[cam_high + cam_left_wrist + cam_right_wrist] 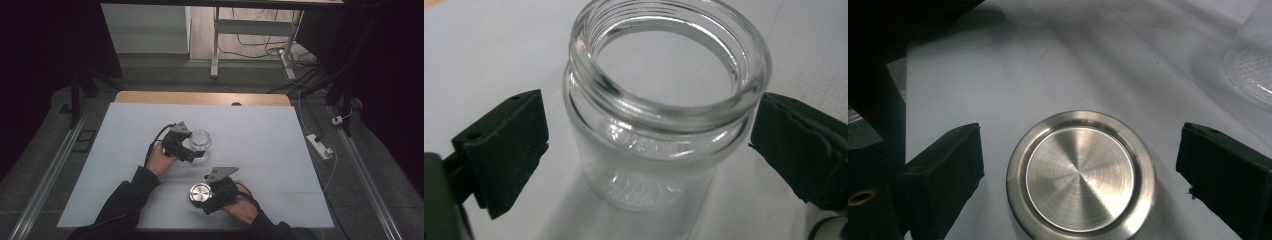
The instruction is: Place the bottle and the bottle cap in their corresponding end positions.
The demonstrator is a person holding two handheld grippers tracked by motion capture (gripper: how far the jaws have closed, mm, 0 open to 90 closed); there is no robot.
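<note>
Dark long sleeves; black two-jaw grippers, grey three-cornered top plates, black cable at 9 o'clock.

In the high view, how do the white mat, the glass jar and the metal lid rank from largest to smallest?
1. White mat.
2. Glass jar and metal lid: they look about the same size, so I cannot rank them.

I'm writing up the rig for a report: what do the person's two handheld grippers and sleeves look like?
Both the left gripper and the right gripper have black bodies, each topped by a grey three-cornered plate. Each has two black, blocky jaws with matte pads, one showing small holes. A black cable trails from the left gripper. The person wears dark long sleeves.
</note>
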